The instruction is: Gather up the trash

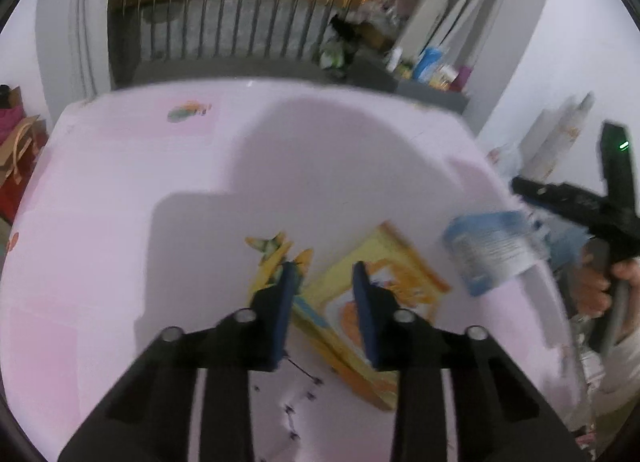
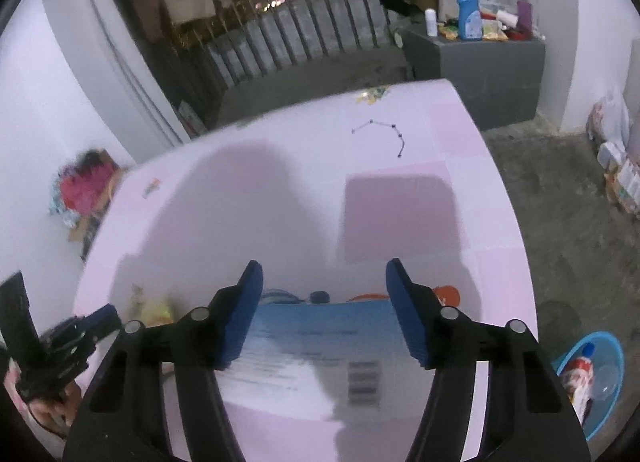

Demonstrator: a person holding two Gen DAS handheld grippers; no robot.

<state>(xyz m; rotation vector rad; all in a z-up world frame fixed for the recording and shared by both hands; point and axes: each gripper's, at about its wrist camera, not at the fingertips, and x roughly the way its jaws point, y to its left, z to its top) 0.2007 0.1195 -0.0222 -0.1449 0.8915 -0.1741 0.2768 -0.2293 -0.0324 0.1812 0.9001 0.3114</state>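
My right gripper [image 2: 324,302] is shut on a blue and white box [image 2: 316,358], held above the pink table [image 2: 240,202]. The same box [image 1: 494,252] shows in the left wrist view, blurred, off the table's right side, with the right gripper [image 1: 532,202] behind it. My left gripper [image 1: 322,290] is open, just above a yellow and orange packet [image 1: 404,282] lying on the table [image 1: 120,242]. A crumpled yellow wrapper [image 1: 276,252] lies beside the left finger. The left gripper also shows at the left edge of the right wrist view [image 2: 100,318].
A blue bin [image 2: 596,374] with bottles in it stands on the floor at the right. A grey cabinet [image 2: 480,62] with bottles stands beyond the table. Bags [image 1: 20,166] stand at the left. A railing [image 1: 240,34] runs behind.
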